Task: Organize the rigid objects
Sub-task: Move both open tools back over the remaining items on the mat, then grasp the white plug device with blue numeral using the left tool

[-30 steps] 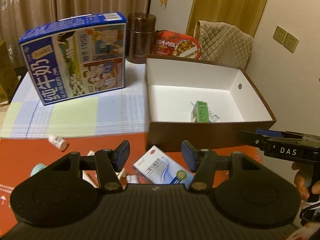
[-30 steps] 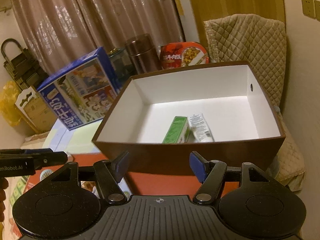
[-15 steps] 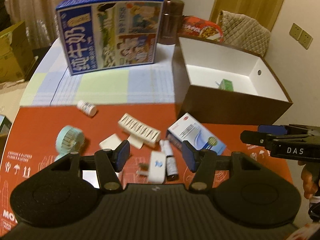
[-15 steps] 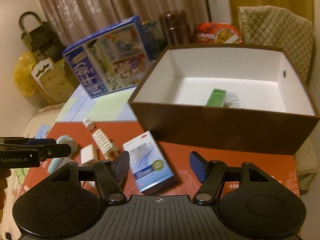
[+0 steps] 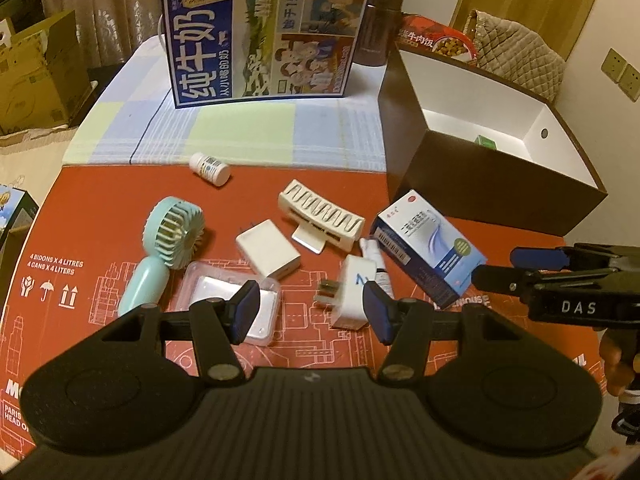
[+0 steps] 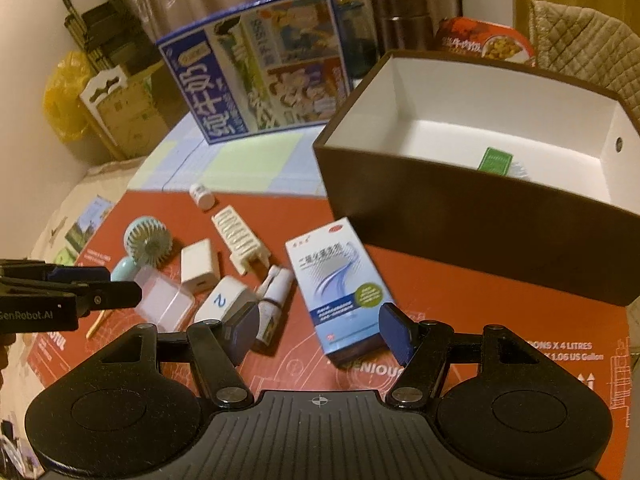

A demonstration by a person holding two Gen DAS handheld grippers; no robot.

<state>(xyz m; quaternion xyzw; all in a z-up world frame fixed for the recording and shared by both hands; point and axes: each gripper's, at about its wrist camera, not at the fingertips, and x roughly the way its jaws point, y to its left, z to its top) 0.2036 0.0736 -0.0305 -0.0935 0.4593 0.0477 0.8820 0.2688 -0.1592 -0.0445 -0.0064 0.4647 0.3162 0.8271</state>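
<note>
Small items lie scattered on the red mat (image 5: 100, 288): a mint hand fan (image 5: 168, 244), a white pill bottle (image 5: 210, 168), a white charger block (image 5: 268, 254), a cream ribbed clip (image 5: 322, 220), a clear plastic case (image 5: 228, 308), a white plug adapter (image 5: 352, 296), a small tube (image 5: 376, 264) and a blue-and-white medicine box (image 5: 428, 256) (image 6: 340, 288). The brown box (image 6: 460, 216) with a white inside holds a green packet (image 6: 496, 160). My left gripper (image 5: 310, 314) hovers open above the plug adapter. My right gripper (image 6: 320, 330) hovers open over the near end of the medicine box.
A big blue milk carton (image 5: 264, 32) stands at the back on the checked cloth (image 5: 240, 132), with a brown flask (image 5: 378, 24) and a red food bowl (image 5: 436, 40) behind the brown box. Cardboard boxes (image 5: 36, 80) sit left of the table; a quilted chair (image 6: 580, 48) is at the right.
Both grippers pulled back from the brown box and sank toward the red mat; the scattered items came into view beneath them. Both sets of jaws kept the same width.
</note>
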